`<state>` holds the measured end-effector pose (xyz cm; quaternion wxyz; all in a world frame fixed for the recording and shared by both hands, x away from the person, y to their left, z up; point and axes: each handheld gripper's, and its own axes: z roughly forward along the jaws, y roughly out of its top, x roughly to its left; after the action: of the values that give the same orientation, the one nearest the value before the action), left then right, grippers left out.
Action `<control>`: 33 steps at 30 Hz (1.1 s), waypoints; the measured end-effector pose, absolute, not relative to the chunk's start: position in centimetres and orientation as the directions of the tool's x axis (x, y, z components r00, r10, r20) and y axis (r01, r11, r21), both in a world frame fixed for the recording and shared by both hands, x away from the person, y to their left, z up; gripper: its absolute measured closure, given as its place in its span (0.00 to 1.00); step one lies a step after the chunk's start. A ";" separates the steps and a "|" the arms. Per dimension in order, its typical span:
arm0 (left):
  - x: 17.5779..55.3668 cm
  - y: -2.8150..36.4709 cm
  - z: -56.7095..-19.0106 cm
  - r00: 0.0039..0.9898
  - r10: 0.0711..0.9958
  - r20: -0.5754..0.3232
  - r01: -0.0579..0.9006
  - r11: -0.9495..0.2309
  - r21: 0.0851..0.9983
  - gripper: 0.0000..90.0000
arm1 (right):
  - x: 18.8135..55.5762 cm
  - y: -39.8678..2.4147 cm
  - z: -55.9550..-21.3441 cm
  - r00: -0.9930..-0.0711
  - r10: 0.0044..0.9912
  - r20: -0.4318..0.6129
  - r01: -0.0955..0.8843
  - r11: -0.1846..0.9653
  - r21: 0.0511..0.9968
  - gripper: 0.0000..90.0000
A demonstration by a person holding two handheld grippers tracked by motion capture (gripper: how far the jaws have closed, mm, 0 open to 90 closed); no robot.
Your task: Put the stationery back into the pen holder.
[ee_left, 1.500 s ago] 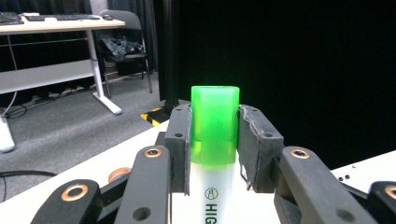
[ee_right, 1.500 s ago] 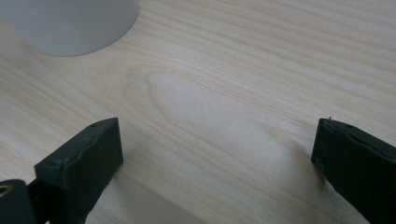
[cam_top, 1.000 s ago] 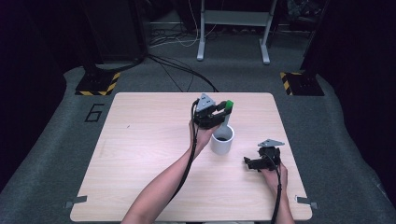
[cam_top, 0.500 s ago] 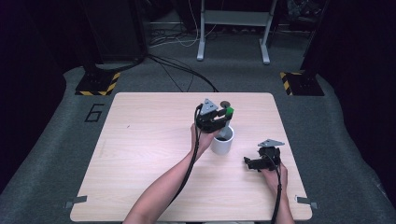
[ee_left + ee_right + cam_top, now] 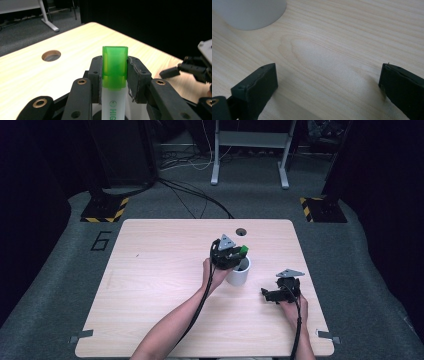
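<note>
Two jaws around green-capped highlighter [image 5: 115, 67].

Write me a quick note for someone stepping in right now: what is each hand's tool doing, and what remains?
Left tool: shut on a green-capped highlighter, cap up, held over the white cup.
Right tool: open, holding nothing, low over the table to the right of the cup.
Done: highlighter picked up.
Left, probably: lower it into the cup and let go.
</note>
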<state>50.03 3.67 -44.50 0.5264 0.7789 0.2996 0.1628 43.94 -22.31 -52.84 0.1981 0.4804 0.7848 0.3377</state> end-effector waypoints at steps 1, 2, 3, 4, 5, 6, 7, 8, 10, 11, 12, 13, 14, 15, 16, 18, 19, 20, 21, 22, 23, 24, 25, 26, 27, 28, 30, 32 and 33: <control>50.0 3.7 -44.6 0.770 0.635 -0.052 0.294 -0.282 0.913 0.75 | 43.9 -22.3 -52.8 -0.458 0.889 0.016 0.621 0.308 0.721 0.02; 50.0 3.7 -44.7 0.768 0.638 -0.056 0.299 -0.280 0.912 0.75 | 43.9 -22.3 -52.8 -0.458 0.889 0.015 0.621 0.308 0.721 0.02; 50.0 3.7 -44.8 0.773 0.633 -0.048 0.303 -0.301 0.904 0.75 | 43.9 -22.3 -52.8 -0.459 0.888 0.015 0.621 0.309 0.720 0.02; 49.9 3.6 -44.8 0.769 0.637 -0.043 0.303 -0.304 0.903 0.75 | 43.9 -22.3 -52.8 -0.458 0.889 0.015 0.621 0.307 0.721 0.02; 49.9 3.6 -44.9 0.773 0.633 -0.031 0.298 -0.321 0.899 0.75 | 43.9 -22.3 -52.8 -0.458 0.889 0.015 0.621 0.308 0.721 0.02; 49.8 3.6 -45.1 0.779 0.627 -0.023 0.304 -0.346 0.888 0.75 | 43.9 -22.3 -52.8 -0.462 0.887 0.011 0.620 0.314 0.719 0.02; 49.8 3.6 -45.1 0.779 0.627 -0.023 0.304 -0.346 0.888 0.75 | 43.9 -22.3 -52.8 -0.462 0.887 0.011 0.620 0.314 0.719 0.02; 49.9 3.6 -45.2 0.777 0.629 -0.028 0.311 -0.345 0.886 0.75 | 43.9 -22.3 -52.8 -0.460 0.888 0.012 0.620 0.311 0.720 0.02; 49.9 3.5 -45.4 0.775 0.632 -0.025 0.320 -0.358 0.877 0.75 | 43.9 -22.4 -52.8 -0.467 0.884 0.007 0.618 0.321 0.718 0.02; 49.9 3.5 -45.4 0.778 0.628 -0.022 0.322 -0.368 0.872 0.75 | 43.9 -22.4 -52.8 -0.465 0.885 0.009 0.619 0.318 0.718 0.02; 49.9 3.4 -45.5 0.776 0.631 -0.023 0.323 -0.366 0.873 0.75 | 43.9 -22.4 -52.8 -0.465 0.885 0.008 0.619 0.318 0.718 0.02; 49.9 3.4 -45.6 0.777 0.629 -0.024 0.325 -0.368 0.871 0.75 | 43.9 -22.3 -52.8 -0.464 0.886 0.009 0.619 0.317 0.718 0.02; 49.9 3.4 -45.5 0.777 0.630 -0.023 0.325 -0.369 0.871 0.75 | 43.9 -22.4 -52.8 -0.465 0.885 0.008 0.619 0.319 0.718 0.02; 49.9 3.4 -45.5 0.777 0.629 -0.020 0.325 -0.373 0.869 0.74 | 43.9 -22.3 -52.8 -0.460 0.888 0.013 0.621 0.311 0.720 0.02; 49.8 3.4 -45.4 0.780 0.626 -0.015 0.325 -0.383 0.865 0.74 | 43.9 -22.3 -52.8 -0.459 0.888 0.014 0.621 0.309 0.720 0.02; 49.7 3.2 -45.4 0.777 0.630 -0.009 0.322 -0.384 0.865 0.74 | 43.9 -22.3 -52.8 -0.459 0.888 0.014 0.621 0.309 0.720 0.02; 49.7 3.3 -45.2 0.781 0.624 -0.008 0.322 -0.392 0.862 0.72 | 43.9 -22.3 -52.8 -0.457 0.889 0.015 0.622 0.308 0.720 0.02; 49.6 3.3 -45.2 0.778 0.628 -0.007 0.321 -0.389 0.864 0.65 | 43.9 -22.3 -52.8 -0.460 0.888 0.012 0.620 0.312 0.720 0.02; 49.6 3.3 -45.1 0.778 0.628 -0.005 0.320 -0.389 0.864 0.63 | 43.9 -22.3 -52.8 -0.459 0.888 0.015 0.621 0.309 0.720 0.02; 49.5 3.3 -44.9 0.776 0.631 0.005 0.316 -0.395 0.863 0.59 | 43.9 -22.3 -52.8 -0.458 0.889 0.015 0.621 0.307 0.721 0.02; 49.4 3.3 -44.8 0.777 0.630 0.006 0.312 -0.393 0.865 0.55 | 43.9 -22.3 -52.8 -0.461 0.887 0.012 0.620 0.313 0.720 0.02; 49.3 3.3 -44.6 0.778 0.628 0.009 0.309 -0.396 0.865 0.53 | 43.9 -22.4 -52.8 -0.464 0.886 0.011 0.619 0.315 0.719 0.02; 49.2 3.4 -44.4 0.779 0.626 0.011 0.308 -0.398 0.864 0.51 | 43.9 -22.3 -52.8 -0.460 0.888 0.013 0.621 0.310 0.720 0.02; 49.2 3.5 -44.3 0.782 0.622 0.015 0.303 -0.402 0.864 0.49 | 43.9 -22.3 -52.8 -0.459 0.889 0.015 0.621 0.308 0.720 0.02; 49.1 3.6 -44.1 0.781 0.624 0.015 0.302 -0.399 0.866 0.47 | 43.9 -22.3 -52.8 -0.460 0.888 0.013 0.620 0.311 0.720 0.02; 49.0 3.7 -44.0 0.781 0.624 0.014 0.299 -0.395 0.869 0.45 | 43.9 -22.4 -52.8 -0.464 0.886 0.011 0.619 0.315 0.719 0.02; 48.8 4.0 -43.5 0.782 0.623 0.014 0.299 -0.395 0.869 0.41 | 43.9 -22.4 -52.8 -0.463 0.886 0.011 0.619 0.315 0.719 0.02; 48.6 4.5 -43.1 0.782 0.623 0.008 0.303 -0.392 0.869 0.35 | 43.9 -22.4 -52.8 -0.463 0.886 0.011 0.619 0.315 0.719 0.02; 48.5 4.8 -42.9 0.782 0.623 0.007 0.304 -0.391 0.869 0.33 | 43.9 -22.4 -52.8 -0.463 0.886 0.011 0.619 0.315 0.719 0.02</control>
<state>48.51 4.79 -42.88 0.4731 0.8168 0.2839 0.1685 43.93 -22.36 -52.83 0.1980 0.4787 0.7862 0.3370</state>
